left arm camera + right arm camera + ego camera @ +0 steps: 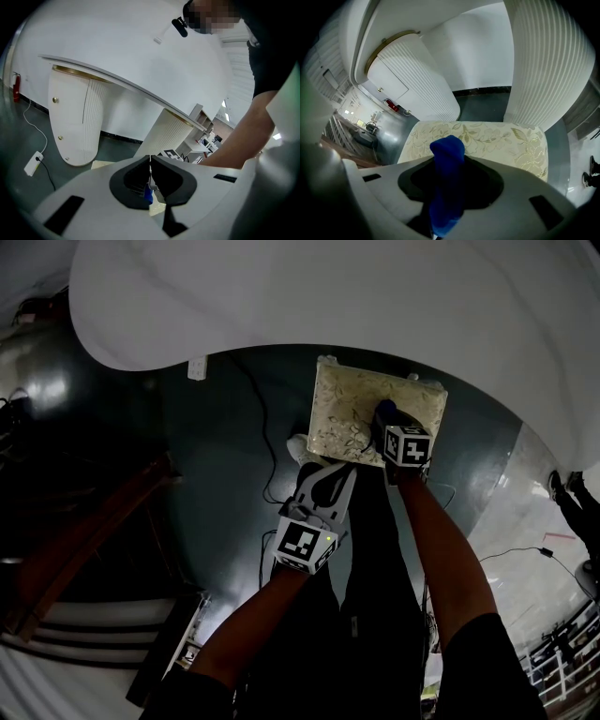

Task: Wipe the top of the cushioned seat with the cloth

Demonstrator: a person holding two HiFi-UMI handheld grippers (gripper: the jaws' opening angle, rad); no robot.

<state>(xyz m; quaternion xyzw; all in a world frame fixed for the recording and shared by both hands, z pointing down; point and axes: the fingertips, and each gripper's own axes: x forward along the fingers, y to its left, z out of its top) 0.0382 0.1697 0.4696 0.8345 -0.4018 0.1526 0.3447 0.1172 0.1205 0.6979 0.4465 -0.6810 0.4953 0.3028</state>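
The cushioned seat (342, 413) is square, with cream floral fabric, and stands on the dark floor below the desk edge. My right gripper (385, 420) hovers over its right half, shut on a blue cloth (386, 411). In the right gripper view the cloth (446, 180) hangs bunched between the jaws, with the seat (497, 137) just beyond it. My left gripper (328, 472) is at the seat's near left corner. In the left gripper view its jaws (150, 162) meet edge to edge, shut with nothing held.
A big white curved desk top (328, 287) overhangs the seat's far side, on ribbed white pedestals (543, 70). A white power strip (197, 367) and cables lie on the floor to the left. Dark wooden boards (84, 540) are further left.
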